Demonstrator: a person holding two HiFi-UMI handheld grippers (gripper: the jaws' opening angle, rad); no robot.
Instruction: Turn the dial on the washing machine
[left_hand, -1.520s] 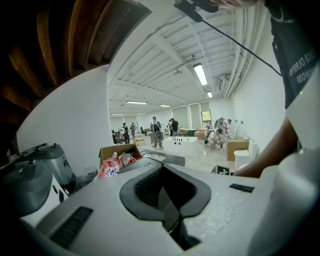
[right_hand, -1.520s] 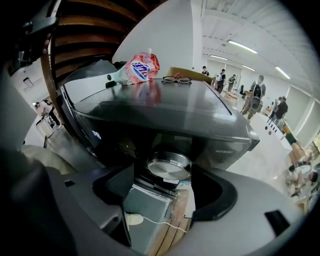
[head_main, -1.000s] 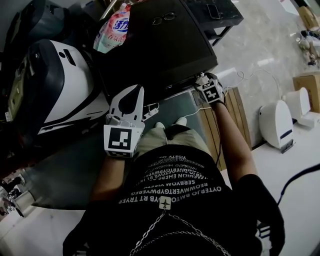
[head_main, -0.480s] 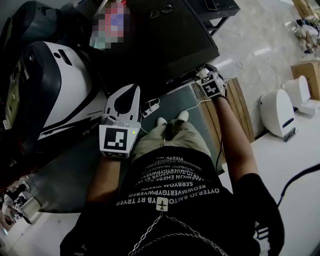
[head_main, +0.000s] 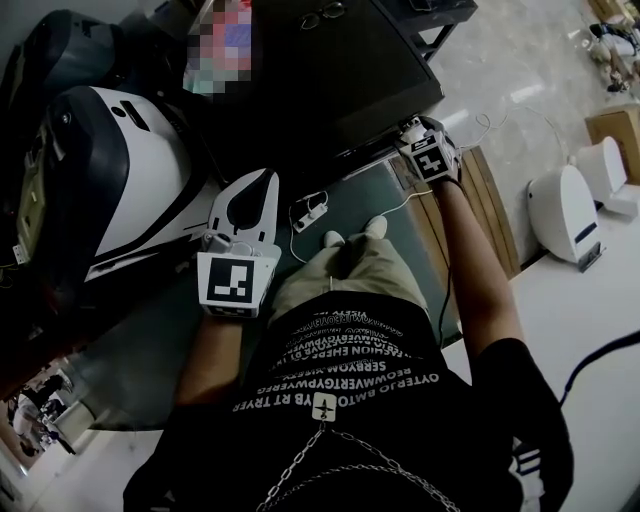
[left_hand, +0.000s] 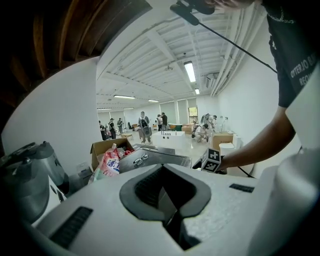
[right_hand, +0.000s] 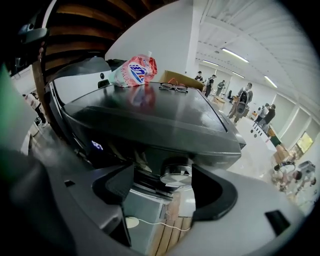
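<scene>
A: Dial first. Where?

B: Dial (right_hand: 175, 176) is round and silver-faced. It sits on the washer (right_hand: 150, 117) front, tucked under the overhang of the dark lid, toward the washer's right end.

A: Right gripper on it?

B: Not clamped. The right gripper (right_hand: 167, 187) is up at the washer's front with its jaws wide apart. The dial shows in the gap between them, hard by one jaw, with clear space to the other. Cannot tell whether that near jaw touches it. In the head view the gripper covers the dial, and the person's arm reaches out to the washer's front edge.

A: Left gripper?

B: The left gripper (head_main: 262, 180) is back from the washer's front, above the floor. Its jaw tips are together and the hollow behind them has nothing in it.

A: On the washer?

B: Glasses (right_hand: 173, 87) lie mid-lid. A pink pouch (right_hand: 134, 71) lies at the lid's far-left corner.

A: Around it?

B: A power strip (head_main: 308, 212) with a white cord lies on the floor in front of the washer. A white-and-dark machine (head_main: 130, 170) stands just left of the washer.
</scene>
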